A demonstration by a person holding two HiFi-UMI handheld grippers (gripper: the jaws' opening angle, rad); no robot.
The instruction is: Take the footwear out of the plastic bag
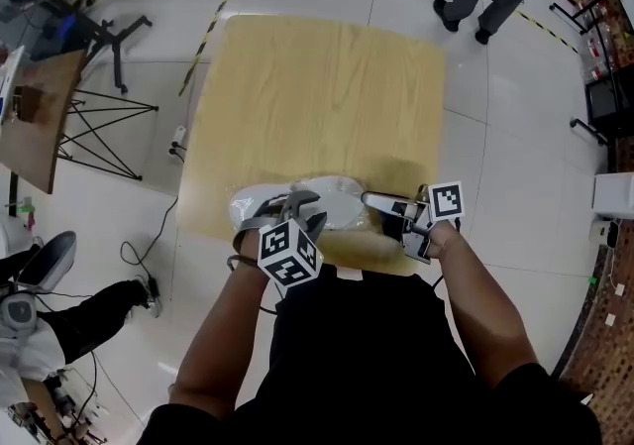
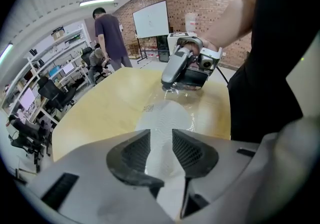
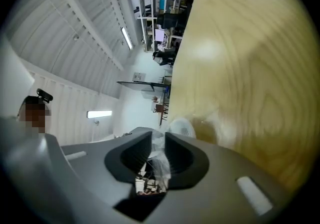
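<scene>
White mesh shoe [image 1: 335, 205], still inside the clear plastic bag [image 3: 160, 165], lies at the near edge of the wooden worktop [image 1: 327, 86], just in front of the person.
Left gripper [image 2: 161, 135]: jaws half closed and clamped on the left end of the shoe. White mesh fills the gap between the pads.
Right gripper [image 3: 158, 143]: jaws narrow, pinching a crinkled fold of the bag at the shoe's right end. No shoe between them, only film.
The two grippers face each other across the shoe, low over the worktop. The rest of the worktop is bare wood.
</scene>
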